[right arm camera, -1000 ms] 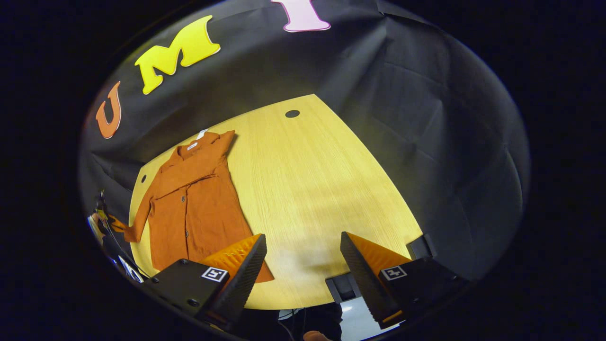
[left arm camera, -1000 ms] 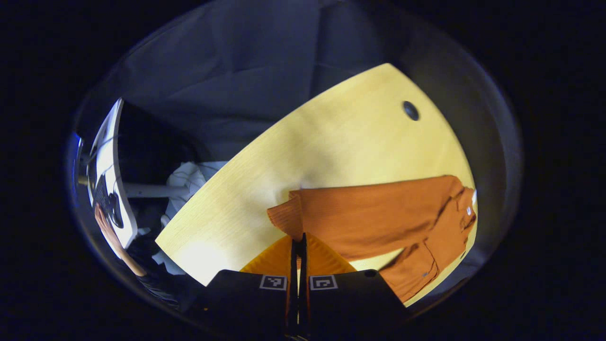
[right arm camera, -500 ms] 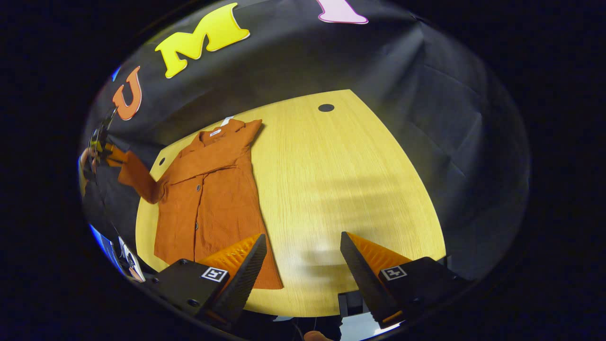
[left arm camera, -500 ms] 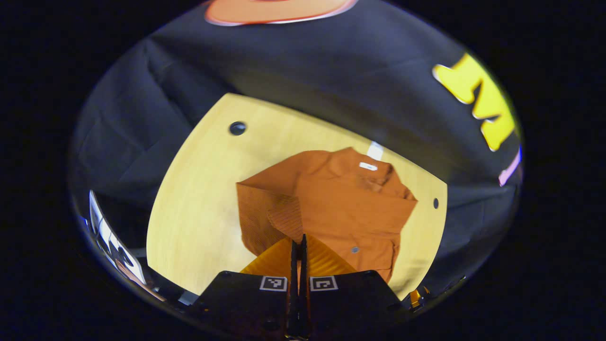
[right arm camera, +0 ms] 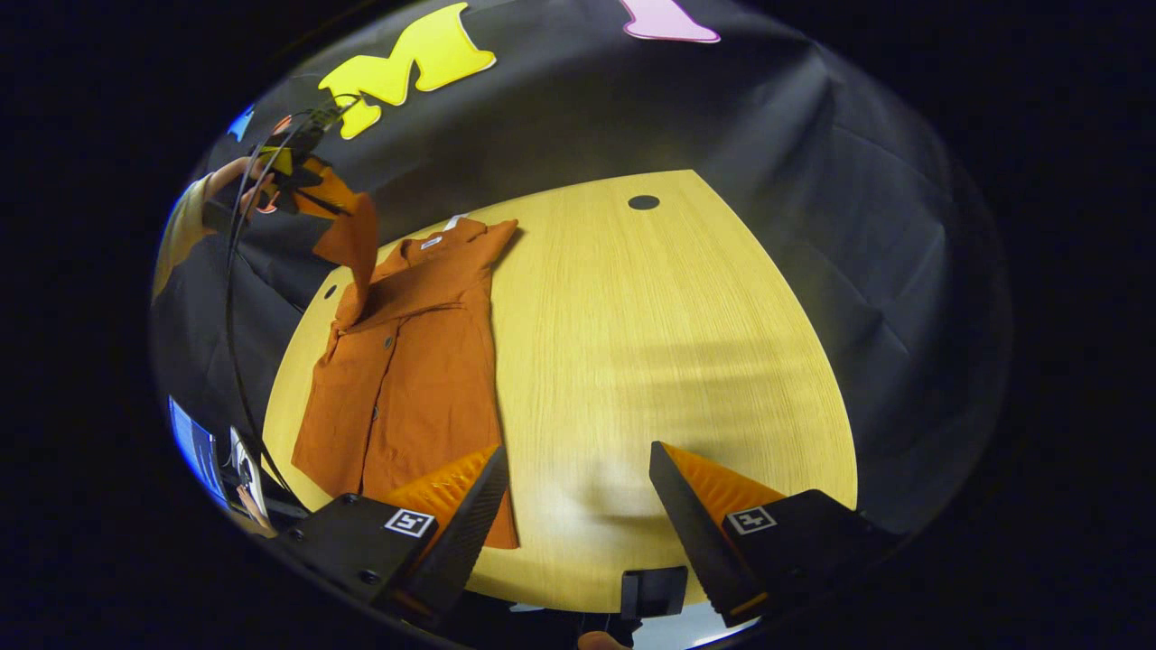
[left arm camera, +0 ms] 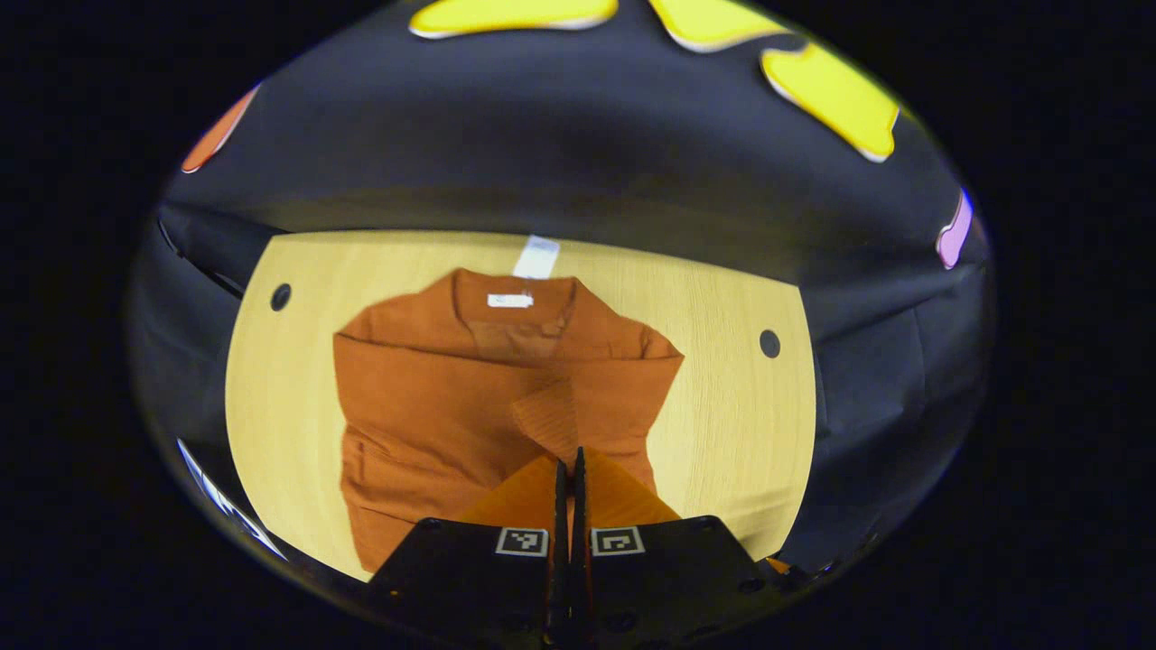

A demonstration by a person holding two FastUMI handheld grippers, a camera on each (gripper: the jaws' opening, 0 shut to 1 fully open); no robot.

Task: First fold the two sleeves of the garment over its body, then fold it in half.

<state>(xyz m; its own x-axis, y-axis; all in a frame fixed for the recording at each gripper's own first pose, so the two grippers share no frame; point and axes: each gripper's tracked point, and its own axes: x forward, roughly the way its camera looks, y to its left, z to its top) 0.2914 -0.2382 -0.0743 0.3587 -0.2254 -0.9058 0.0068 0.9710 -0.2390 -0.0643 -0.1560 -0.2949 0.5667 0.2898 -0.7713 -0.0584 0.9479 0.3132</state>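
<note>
1 rust-orange button-front corduroy shirt (right arm camera: 406,361) lay flat on the pale yellow wood-grain tabletop (right arm camera: 650,343), towards its left side in the right gripper view, collar at the far edge and hem at the near edge. 1 sleeve (right arm camera: 354,248) was lifted off the table: its cuff was pinched between the closed fingers of the left gripper (right arm camera: 302,176), held up in the air above the shirt's far left shoulder by a person's hand (right arm camera: 237,181), with the sleeve hanging from the gripper down to the shoulder. In the left gripper view the same gripper (left arm camera: 569,465) looked down over the shirt (left arm camera: 424,406), its jaws pressed together with the ribbed cuff (left arm camera: 546,420) caught between them. The collar, with a small white label (left arm camera: 509,301), pointed to the far edge of the table (left arm camera: 722,397), and a white tag (left arm camera: 536,256) lay on the wood just beyond it. A second sleeve was already folded across the chest, seen as a band of cloth under the collar.

The right gripper (right arm camera: 578,469) hovered over bare tabletop near the near edge, just right of the shirt's hem, jaws spread wide with nothing between them. 1 dark round cable hole (right arm camera: 643,201) sat near the far right of the tabletop; 2 such holes (left arm camera: 281,296) (left arm camera: 769,343) flanked the shirt in the left gripper view. Black cloth formed the booth wall (right arm camera: 722,117) behind the table.
</note>
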